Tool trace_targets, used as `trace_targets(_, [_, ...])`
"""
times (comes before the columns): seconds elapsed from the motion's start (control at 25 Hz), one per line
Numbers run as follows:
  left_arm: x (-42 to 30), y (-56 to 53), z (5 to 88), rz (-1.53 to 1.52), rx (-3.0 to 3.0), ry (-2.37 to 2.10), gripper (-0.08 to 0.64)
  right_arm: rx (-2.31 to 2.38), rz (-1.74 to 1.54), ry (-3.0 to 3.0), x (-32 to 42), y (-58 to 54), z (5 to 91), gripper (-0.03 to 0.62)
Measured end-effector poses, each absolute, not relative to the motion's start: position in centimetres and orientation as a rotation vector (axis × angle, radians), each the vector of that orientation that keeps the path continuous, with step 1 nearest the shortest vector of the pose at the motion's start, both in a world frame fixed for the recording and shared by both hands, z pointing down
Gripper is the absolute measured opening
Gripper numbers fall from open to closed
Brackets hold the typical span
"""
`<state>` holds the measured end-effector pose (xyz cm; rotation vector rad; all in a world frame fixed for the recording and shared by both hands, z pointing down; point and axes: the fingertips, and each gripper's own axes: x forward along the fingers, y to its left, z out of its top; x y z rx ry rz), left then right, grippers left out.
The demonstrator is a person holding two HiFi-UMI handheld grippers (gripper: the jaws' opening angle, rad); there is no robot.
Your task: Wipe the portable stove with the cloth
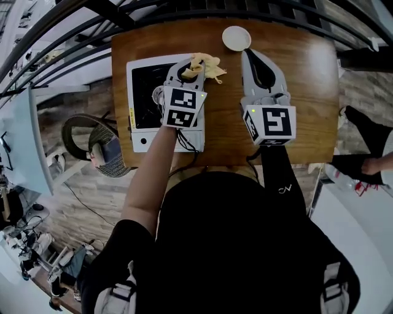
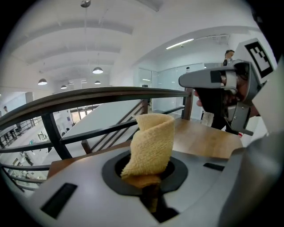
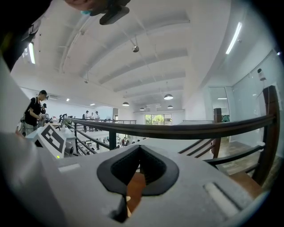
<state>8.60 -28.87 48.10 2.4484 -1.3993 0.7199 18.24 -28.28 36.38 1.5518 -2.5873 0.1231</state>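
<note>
The white portable stove (image 1: 142, 92) with its black top lies at the left of the wooden table (image 1: 307, 92). My left gripper (image 1: 191, 72) hovers over the stove's right edge, shut on a yellow cloth (image 1: 207, 64) that sticks out past its tips. In the left gripper view the cloth (image 2: 151, 146) stands curled upright between the jaws of the left gripper (image 2: 148, 177). My right gripper (image 1: 253, 60) rests on the table to the right of the stove, shut with nothing in it. In its own view the right gripper (image 3: 138, 170) shows only a thin slit of wood.
A small white dish (image 1: 236, 38) sits at the table's far edge, just beyond the right gripper. A dark metal railing (image 1: 184, 9) runs behind the table. A chair (image 1: 92, 144) stands left of the table, on the floor.
</note>
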Motion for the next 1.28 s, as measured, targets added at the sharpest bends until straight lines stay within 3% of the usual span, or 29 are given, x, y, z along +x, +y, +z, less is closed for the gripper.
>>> trace_targets(1.28, [9.3,-4.6,51.2,0.886,2.552,-0.710,0.029,1.755,0.061,-2.459,15.0,-19.6,34.7,0.003])
